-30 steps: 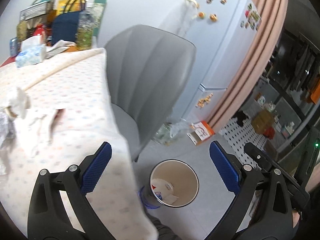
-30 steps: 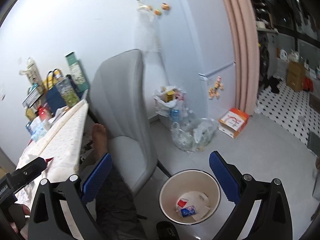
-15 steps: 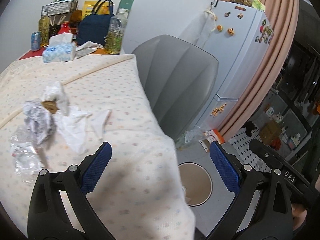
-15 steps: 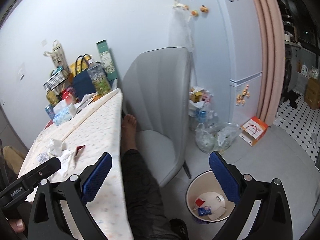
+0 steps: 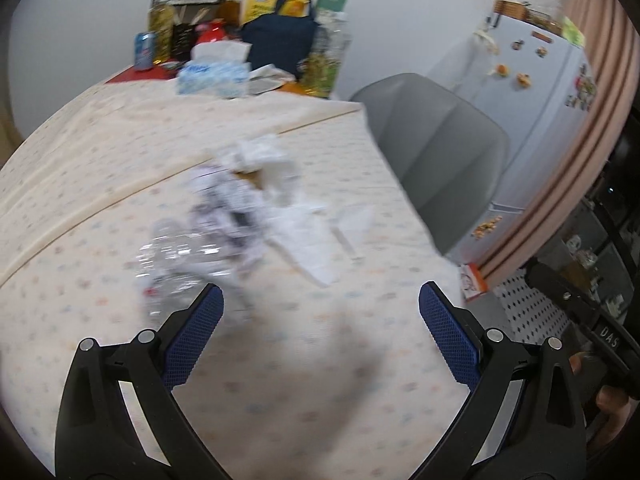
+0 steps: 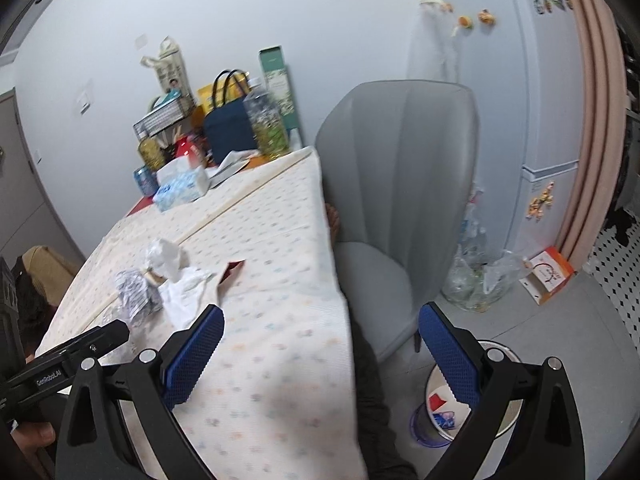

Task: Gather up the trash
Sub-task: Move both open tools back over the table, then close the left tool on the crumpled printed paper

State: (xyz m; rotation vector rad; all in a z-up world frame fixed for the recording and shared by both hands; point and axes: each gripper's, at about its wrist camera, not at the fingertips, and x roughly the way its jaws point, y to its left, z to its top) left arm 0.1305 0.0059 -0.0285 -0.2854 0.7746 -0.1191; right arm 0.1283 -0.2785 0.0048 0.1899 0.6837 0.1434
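Note:
A pile of trash lies on the dotted tablecloth point(image 5: 280, 360): a crushed clear plastic bottle point(image 5: 176, 256), a crumpled printed wrapper point(image 5: 232, 208), white tissues point(image 5: 264, 160) and a flat white wrapper point(image 5: 352, 220). My left gripper point(image 5: 320, 332) hovers open just in front of the pile, nothing between its blue pads. The right wrist view shows the same pile point(image 6: 160, 280) with a red-lined wrapper point(image 6: 232, 270). My right gripper point(image 6: 320, 354) is open over the table's right edge. The round bin point(image 6: 496, 354) with scraps inside stands on the floor below.
A grey chair point(image 6: 400, 184) stands at the table's right side. Tissue box point(image 5: 212, 74), navy bag point(image 5: 280, 40), bottles and cans crowd the far end. A white fridge point(image 6: 520, 100), plastic bags point(image 6: 476, 280) and an orange box point(image 6: 548, 274) are beyond. A person's dark-clad leg point(image 6: 372, 400) is beside the table.
Both grippers have swung left and up from over the bin to the table. The trash pile has come to the centre of the left wrist view, blurred by motion.

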